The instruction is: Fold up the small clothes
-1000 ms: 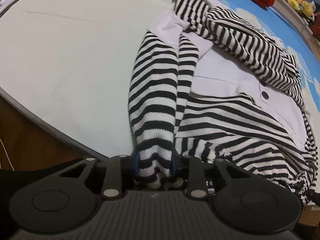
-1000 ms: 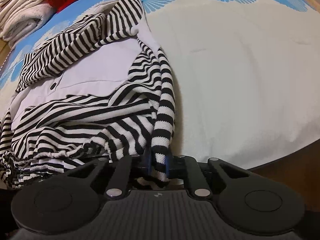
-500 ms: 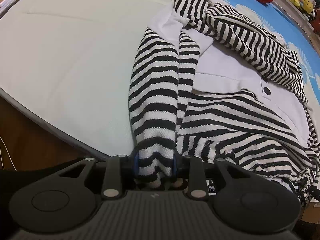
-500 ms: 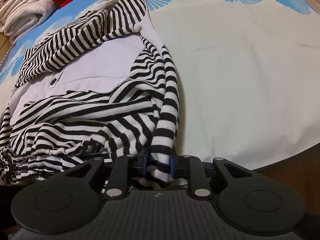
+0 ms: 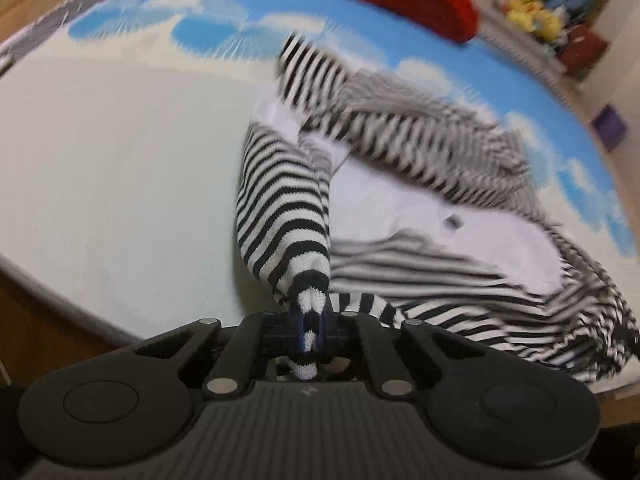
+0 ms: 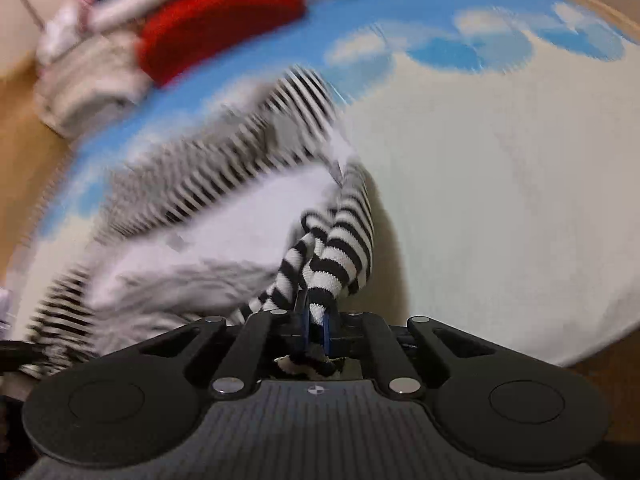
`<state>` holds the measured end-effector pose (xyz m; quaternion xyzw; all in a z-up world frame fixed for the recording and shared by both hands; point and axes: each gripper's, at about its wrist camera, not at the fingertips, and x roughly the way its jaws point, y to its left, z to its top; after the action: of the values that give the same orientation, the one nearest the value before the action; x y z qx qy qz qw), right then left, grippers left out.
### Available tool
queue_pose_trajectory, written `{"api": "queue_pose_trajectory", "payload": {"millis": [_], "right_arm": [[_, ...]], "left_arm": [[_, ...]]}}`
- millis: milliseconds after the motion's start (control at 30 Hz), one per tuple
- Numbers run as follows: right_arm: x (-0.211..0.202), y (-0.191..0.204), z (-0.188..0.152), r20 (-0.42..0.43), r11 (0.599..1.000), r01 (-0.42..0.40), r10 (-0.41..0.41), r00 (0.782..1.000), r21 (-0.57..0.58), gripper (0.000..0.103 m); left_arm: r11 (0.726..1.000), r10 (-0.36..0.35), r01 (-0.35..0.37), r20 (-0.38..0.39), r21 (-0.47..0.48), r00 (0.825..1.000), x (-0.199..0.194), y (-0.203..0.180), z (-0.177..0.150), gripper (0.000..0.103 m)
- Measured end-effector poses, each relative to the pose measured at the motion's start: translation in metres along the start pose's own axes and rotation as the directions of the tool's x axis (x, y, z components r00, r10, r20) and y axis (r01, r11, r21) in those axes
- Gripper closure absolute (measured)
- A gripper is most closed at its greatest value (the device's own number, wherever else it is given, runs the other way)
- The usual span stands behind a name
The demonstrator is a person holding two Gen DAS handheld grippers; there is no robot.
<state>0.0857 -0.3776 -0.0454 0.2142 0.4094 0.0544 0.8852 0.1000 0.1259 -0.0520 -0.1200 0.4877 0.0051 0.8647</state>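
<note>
Gripping one striped sleeve apiece, we have both tools clamped on the garment. Our left tool (image 5: 310,330) has its jaws squeezed tight on a bunched black-and-white sleeve (image 5: 284,216), whose cuff pokes out behind the blue pads; those jaws have just been closing on the cloth. Our right tool (image 6: 316,330) pinches the other sleeve (image 6: 344,248) the same way, its jaws also having just closed in, with the knit caught between them.

The garment itself, a striped top (image 5: 420,208) with a plain white front panel and a small dark button (image 5: 453,221), lies crumpled on the mat (image 5: 100,168), which is pale where the top rests and printed with blue and white fan shapes farther off. From each tool the sleeve runs forward to the body of the top, which sprawls to the right in the left view and to the left in the right view (both pictures are smeared by motion, so finer folds cannot be made out).

Beyond the top sits a red cushion (image 6: 216,20), and beside it a pile of pale folded cloth (image 6: 88,80). Yellow soft toys (image 5: 532,14) show at the far edge.
</note>
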Motion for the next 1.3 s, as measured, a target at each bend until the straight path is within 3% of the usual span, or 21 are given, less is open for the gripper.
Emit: {"api": "queue_pose_trajectory", "payload": {"millis": [133,233,400,467,600,800,933,1000,1033,1067,1100,1167,1233,1300], "right_arm": [[-0.046,-0.005,0.020,0.087,0.990,-0.122,0.116,0.990,0.074,0.098],[-0.092,-0.008,0.024,0.155,0.977,-0.202,0.189,0.970,0.073,0.099],[-0.173,-0.018,0.003,0.296,0.935,-0.354,0.332,0.895,0.022,0.099],[-0.175,-0.028,0.000,0.317,0.934,-0.354,0.320,0.893,0.056,0.099],[-0.137,-0.039,0.016,0.269,0.954,-0.265,0.221,0.937,0.138,0.101],[-0.043,-0.033,0.073,0.170,0.971,-0.161,0.131,0.977,0.179,0.102],[0.035,-0.022,0.111,0.064,0.984,-0.062,0.052,0.997,0.165,0.102],[0.070,-0.021,0.121,0.023,0.990,0.012,-0.016,1.000,0.144,0.100],[0.085,-0.020,0.122,0.008,0.988,0.052,-0.054,0.999,0.143,0.098],[0.094,-0.021,0.122,-0.008,0.984,0.077,-0.076,0.997,0.159,0.096],[0.100,-0.021,0.122,-0.019,0.977,0.097,-0.095,0.995,0.192,0.089],[0.097,-0.018,0.123,0.025,0.975,0.078,-0.085,0.996,0.208,0.087],[0.087,-0.013,0.125,0.083,0.980,0.091,-0.108,0.991,0.179,0.075],[0.082,-0.010,0.124,0.112,0.987,0.096,-0.112,0.987,0.132,0.072]], "left_arm": [[0.996,-0.069,0.065,0.067,0.056,0.995,-0.052,-0.003,0.006,0.098],[0.990,-0.132,0.127,0.097,0.056,0.986,-0.096,0.005,0.004,0.098],[0.961,-0.277,0.274,0.145,0.045,0.950,-0.151,0.015,-0.004,0.097],[0.954,-0.298,0.297,0.126,0.024,0.946,-0.143,0.014,-0.001,0.097],[0.962,-0.270,0.272,0.047,-0.028,0.962,-0.092,0.010,0.026,0.097],[0.974,-0.220,0.219,-0.019,-0.067,0.975,0.000,0.014,0.092,0.097],[0.974,-0.188,0.178,-0.062,-0.139,0.980,0.075,0.025,0.123,0.095],[0.976,-0.139,0.109,-0.153,-0.191,0.978,0.107,0.030,0.129,0.088],[0.971,-0.132,0.096,-0.160,-0.218,0.978,0.112,0.031,0.133,0.087],[0.967,-0.147,0.115,-0.130,-0.227,0.981,0.110,0.032,0.136,0.077],[0.963,-0.157,0.131,-0.095,-0.233,0.983,0.105,0.032,0.141,0.061],[0.951,-0.156,0.148,-0.005,-0.272,0.988,0.092,0.038,0.145,0.043],[0.944,-0.157,0.166,0.057,-0.286,0.986,0.080,0.044,0.146,0.042],[0.952,-0.165,0.176,0.066,-0.249,0.984,0.075,0.043,0.146,0.042]]}}
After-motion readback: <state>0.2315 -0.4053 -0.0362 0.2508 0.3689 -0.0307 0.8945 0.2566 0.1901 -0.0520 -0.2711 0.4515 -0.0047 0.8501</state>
